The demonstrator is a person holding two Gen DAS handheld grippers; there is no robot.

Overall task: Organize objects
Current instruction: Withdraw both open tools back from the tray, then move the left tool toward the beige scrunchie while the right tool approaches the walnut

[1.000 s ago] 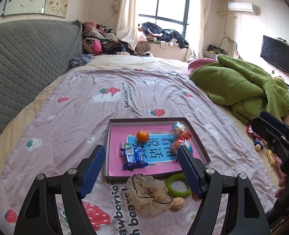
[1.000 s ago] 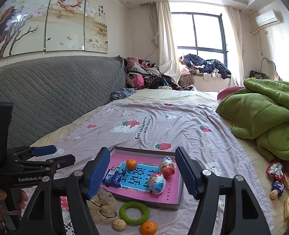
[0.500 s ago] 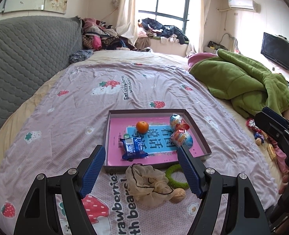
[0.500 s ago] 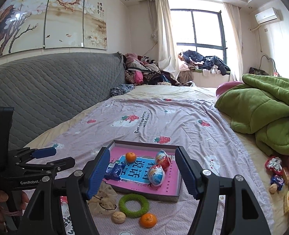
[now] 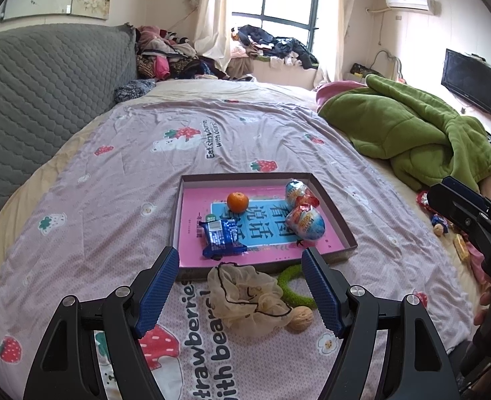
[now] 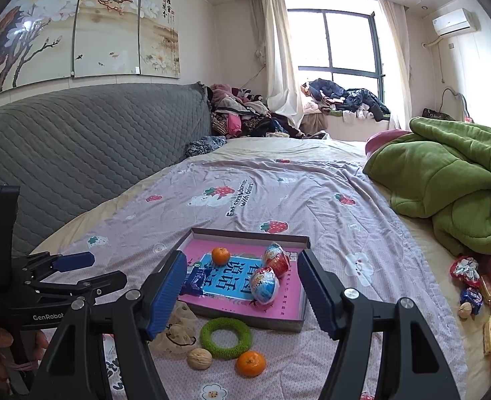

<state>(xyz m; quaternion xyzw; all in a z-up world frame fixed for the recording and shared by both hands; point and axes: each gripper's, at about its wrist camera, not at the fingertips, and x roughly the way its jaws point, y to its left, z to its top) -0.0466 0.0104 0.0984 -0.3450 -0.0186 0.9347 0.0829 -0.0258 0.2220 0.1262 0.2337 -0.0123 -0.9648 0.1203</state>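
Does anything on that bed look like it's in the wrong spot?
Yes. Four things lie loose on the sheet just outside the tray: a green ring, a walnut, a tangerine and a beige scrunchie. More snacks are scattered by the green blanket.

Ring [image 6: 226, 337], walnut [image 6: 199, 359] and scrunchie [image 5: 245, 300] lie before the tray [image 5: 335, 213].

Bedsheet [image 5: 252, 140]: "Eat strawberries with bears", seen twice in left wrist view. Left gripper [image 6: 75, 271] body: "GenRobot". Pink book [image 5: 265, 226] in box: large Chinese chars, "看图说话". Blue snack pkt [image 5: 224, 237]: print too small.
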